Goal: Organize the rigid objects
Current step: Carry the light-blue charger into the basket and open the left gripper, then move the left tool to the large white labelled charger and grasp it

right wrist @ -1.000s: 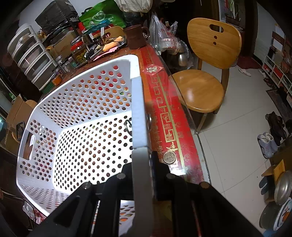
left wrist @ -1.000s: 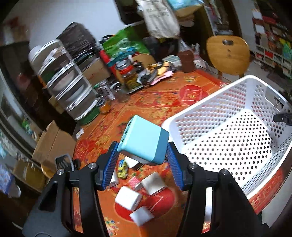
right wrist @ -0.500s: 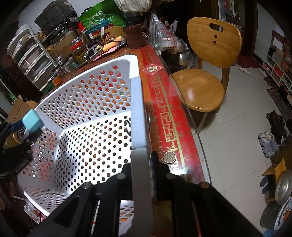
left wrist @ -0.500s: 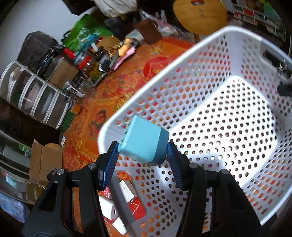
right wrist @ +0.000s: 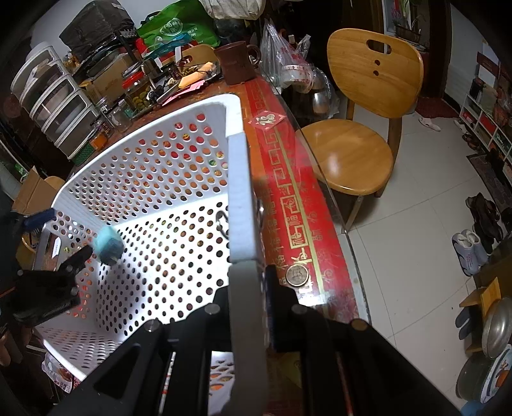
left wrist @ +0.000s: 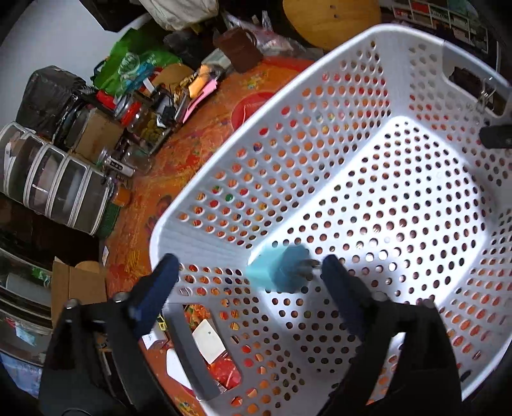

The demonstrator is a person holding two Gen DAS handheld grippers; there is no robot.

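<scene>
A teal cube-shaped charger (left wrist: 280,272) is blurred in mid-fall inside the white perforated basket (left wrist: 336,105), between my left gripper's spread fingers. My left gripper (left wrist: 252,288) is open over the basket's near corner and holds nothing. The charger also shows in the right wrist view (right wrist: 108,244), beside the left gripper (right wrist: 60,236). My right gripper (right wrist: 248,288) is shut on the basket's rim (right wrist: 238,179) at its table-edge side. White chargers (left wrist: 208,340) lie on the red tablecloth outside the basket, seen through its wall.
Clutter lines the table's far side: stacked clear drawers (left wrist: 54,182), jars (left wrist: 145,126), a brown mug (right wrist: 235,62), a green bag (right wrist: 179,27). A wooden chair (right wrist: 355,140) stands past the table edge. A coin (right wrist: 297,275) lies by the right gripper.
My left gripper has opened and let go of the teal charger, which now drops into the basket. The right gripper still grips the rim.
</scene>
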